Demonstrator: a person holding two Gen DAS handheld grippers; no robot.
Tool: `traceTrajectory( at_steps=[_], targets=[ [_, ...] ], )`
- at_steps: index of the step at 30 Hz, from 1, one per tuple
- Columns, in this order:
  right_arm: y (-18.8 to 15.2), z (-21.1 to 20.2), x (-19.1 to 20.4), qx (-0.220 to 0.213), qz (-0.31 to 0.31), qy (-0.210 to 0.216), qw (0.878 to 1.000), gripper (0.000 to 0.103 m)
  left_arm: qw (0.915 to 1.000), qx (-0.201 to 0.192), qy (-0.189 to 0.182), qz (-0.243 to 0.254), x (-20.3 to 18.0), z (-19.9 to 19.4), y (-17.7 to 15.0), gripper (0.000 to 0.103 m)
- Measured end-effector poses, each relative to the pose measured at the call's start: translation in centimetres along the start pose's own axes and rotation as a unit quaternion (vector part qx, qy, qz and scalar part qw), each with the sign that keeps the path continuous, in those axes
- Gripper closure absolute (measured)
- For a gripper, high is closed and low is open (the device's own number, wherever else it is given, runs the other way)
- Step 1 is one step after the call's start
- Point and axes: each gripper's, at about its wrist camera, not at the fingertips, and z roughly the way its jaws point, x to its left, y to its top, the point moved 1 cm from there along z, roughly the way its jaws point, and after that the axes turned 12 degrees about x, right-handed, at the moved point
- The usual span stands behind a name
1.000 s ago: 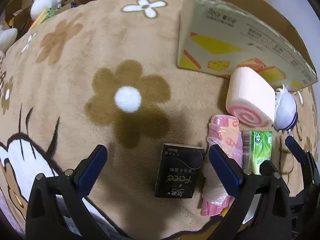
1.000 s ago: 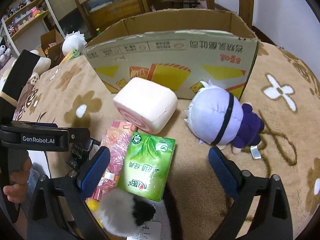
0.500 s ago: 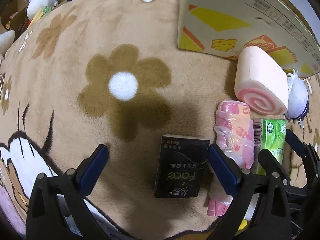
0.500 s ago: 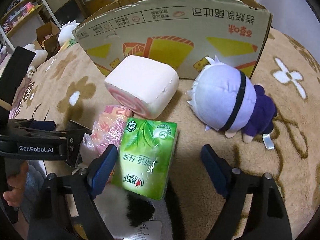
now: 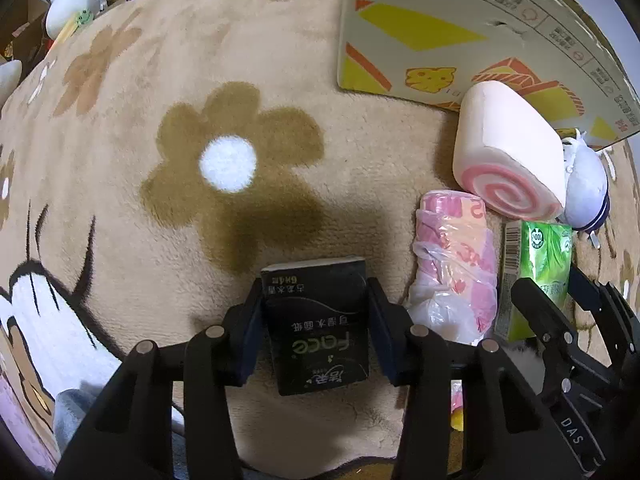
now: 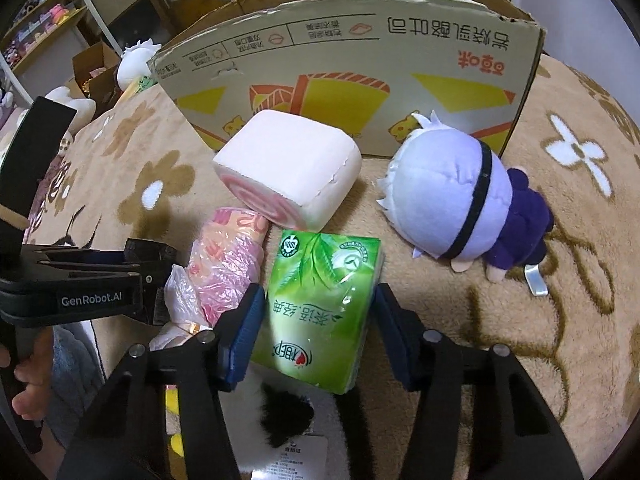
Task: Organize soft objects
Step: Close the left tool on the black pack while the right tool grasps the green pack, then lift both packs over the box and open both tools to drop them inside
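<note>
My left gripper (image 5: pixel 316 328) is shut on a black tissue pack (image 5: pixel 318 320) that lies on the flowered rug. My right gripper (image 6: pixel 318 332) is shut on a green tissue pack (image 6: pixel 320 308), also seen in the left wrist view (image 5: pixel 536 268). Between the two packs lies a pink plastic-wrapped roll (image 5: pixel 452 264) (image 6: pixel 226 260). A pink swirl-cake cushion (image 6: pixel 288 176) (image 5: pixel 508 152) and a white-haired plush doll in purple (image 6: pixel 460 196) (image 5: pixel 586 188) lie in front of a cardboard box (image 6: pixel 360 64) (image 5: pixel 460 28).
A black-and-white furry toy with a paper tag (image 6: pixel 288 412) lies under my right gripper. White plush toys (image 5: pixel 74 0) sit past the rug's far left edge, near shelves and small boxes (image 6: pixel 92 76). The rug (image 5: pixel 180 120) has brown flower prints.
Both grippers moved forward and down and closed: the left on the black tissue pack, the right on the green tissue pack. They were open a second ago.
</note>
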Motion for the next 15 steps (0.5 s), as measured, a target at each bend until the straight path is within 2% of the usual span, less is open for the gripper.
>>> traceTrajectory(
  at_steps=[7, 15],
  targets=[
    [-0.2, -1.6, 0.2, -0.031, -0.004, 0.007, 0.999, 0.046, 0.9991, -0.041, -0.003, -0.006, 0.5, -2.0, -0.2, 0.058],
    [-0.4, -5.1, 0.1, -0.078, 0.002, 0.008, 0.997, 0.046, 0.9894, -0.142, -0.028, -0.007, 1.1, -6.8, -1.2, 0.058]
  ],
)
